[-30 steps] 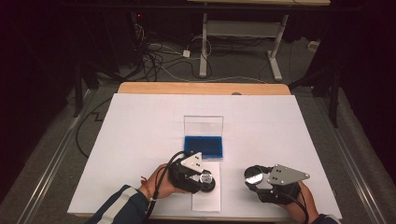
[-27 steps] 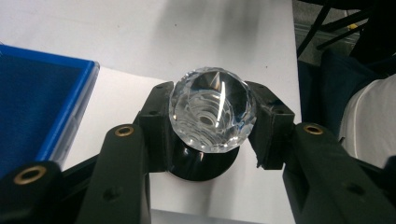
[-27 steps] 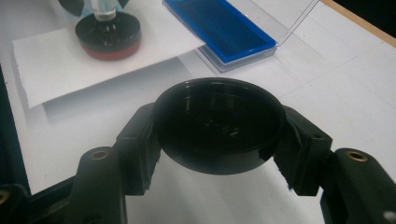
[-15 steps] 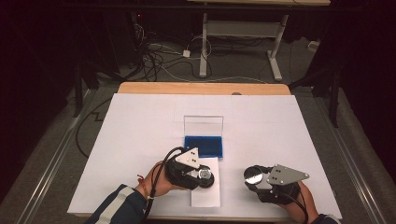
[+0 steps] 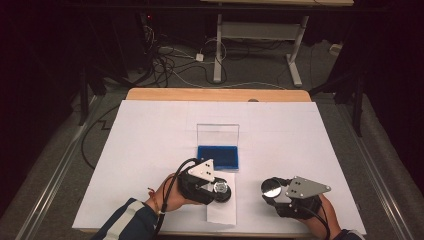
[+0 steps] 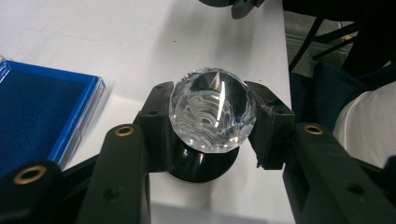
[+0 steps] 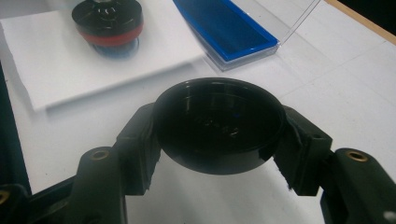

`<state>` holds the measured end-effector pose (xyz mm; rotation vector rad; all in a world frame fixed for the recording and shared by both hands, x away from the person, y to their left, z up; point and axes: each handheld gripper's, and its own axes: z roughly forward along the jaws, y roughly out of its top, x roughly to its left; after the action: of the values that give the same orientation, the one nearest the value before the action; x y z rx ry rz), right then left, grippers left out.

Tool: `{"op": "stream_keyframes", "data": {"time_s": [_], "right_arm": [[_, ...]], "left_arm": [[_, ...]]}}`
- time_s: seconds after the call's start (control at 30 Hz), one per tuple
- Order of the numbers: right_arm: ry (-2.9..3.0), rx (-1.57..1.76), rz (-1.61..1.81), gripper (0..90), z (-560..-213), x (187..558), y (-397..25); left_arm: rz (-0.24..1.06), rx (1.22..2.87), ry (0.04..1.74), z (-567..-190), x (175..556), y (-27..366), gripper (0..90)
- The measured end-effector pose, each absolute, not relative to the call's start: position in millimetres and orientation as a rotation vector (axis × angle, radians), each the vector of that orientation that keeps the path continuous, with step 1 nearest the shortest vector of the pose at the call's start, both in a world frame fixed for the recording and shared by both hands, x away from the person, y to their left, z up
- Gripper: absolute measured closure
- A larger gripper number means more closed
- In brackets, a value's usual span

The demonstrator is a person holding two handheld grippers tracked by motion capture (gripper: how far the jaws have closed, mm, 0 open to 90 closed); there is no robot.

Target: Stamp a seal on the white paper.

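A faceted clear crystal [image 6: 212,100] sits on a round black base [image 6: 203,167]; my left gripper [image 6: 212,122] is shut on it, one pad on each side. In the high view that gripper [image 5: 220,189] is over a white paper sheet [image 5: 221,214] near the table's front. My right gripper [image 7: 218,126] is shut on a round black cap [image 7: 218,112], held just above the table at the front right [image 5: 272,188]. An open case with a blue lining [image 5: 218,156] and an upright clear lid [image 5: 218,134] lies just beyond the left gripper.
The white table [image 5: 150,135] has bare room at left, right and back. In the right gripper view, a black round piece with a red band [image 7: 108,21] stands on the paper [image 7: 70,70], with the blue case [image 7: 224,28] beside it. Cables and a desk frame lie on the floor beyond.
The left gripper shifted slightly back and to the left with the crystal, then held still. The right gripper and its cap have not moved.
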<state>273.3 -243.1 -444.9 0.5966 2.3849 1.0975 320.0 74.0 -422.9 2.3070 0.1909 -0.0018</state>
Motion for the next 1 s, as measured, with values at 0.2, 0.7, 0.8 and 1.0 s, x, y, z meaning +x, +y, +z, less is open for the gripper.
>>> {"op": "stream_keyframes", "data": {"time_s": [0.2, 0.7, 0.8, 1.0], "right_arm": [[2.385, 0.592, 1.096, 38.6, -445, 273, -243], [2.381, 0.591, 1.099, 38.6, -444, 273, -243], [2.381, 0.591, 1.099, 38.7, -444, 273, -243], [2.379, 0.589, 1.103, 38.7, -443, 274, -243]], "left_arm": [[-0.009, 2.333, 0.185, -429, 320, 71, 54.5], [0.064, 2.248, 0.19, -406, 316, 88, 54.5], [0.08, 2.232, 0.202, -402, 316, 94, 54.5], [0.095, 2.196, 0.233, -397, 317, 105, 54.4]]}}
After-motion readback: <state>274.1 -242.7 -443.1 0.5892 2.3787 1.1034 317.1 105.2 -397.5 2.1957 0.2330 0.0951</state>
